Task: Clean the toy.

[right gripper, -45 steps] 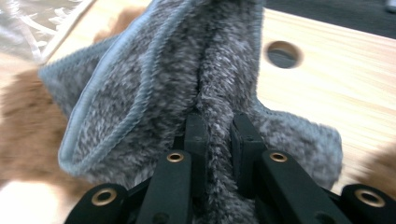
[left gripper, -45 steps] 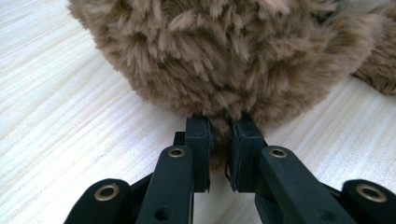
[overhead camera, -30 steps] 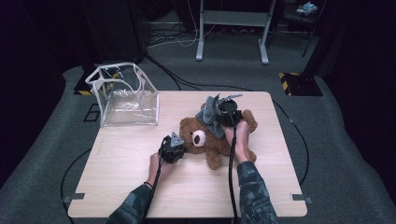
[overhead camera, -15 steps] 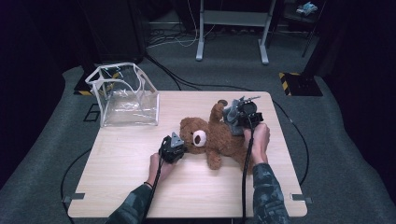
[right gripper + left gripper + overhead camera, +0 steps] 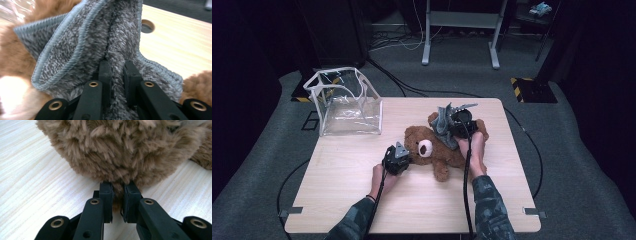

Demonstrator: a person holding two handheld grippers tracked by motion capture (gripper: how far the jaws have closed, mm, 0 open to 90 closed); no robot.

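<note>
The teddy bear (image 5: 439,150) lies on its back in the middle of the table (image 5: 362,200), head toward my left, and the grey cloth (image 5: 443,120) I am working with hangs bunched over its belly. My right gripper (image 5: 451,125) has its jaws nearly closed on a fold of that cloth, the hemmed edge spilling out to either side of them in the right gripper view. Half a second ago I held the cloth out past the bear's feet near the right edge; now it is back over the body, so I judge I am draping it on again rather than carrying it off. My left gripper (image 5: 404,156) is pinched tight on a tuft of fur at the bear's head and pins the toy down. The clear plastic bag (image 5: 344,102) stands well apart at the far left corner. Bare wood lies open toward me, while the right edge is close behind the bear's legs.
</note>
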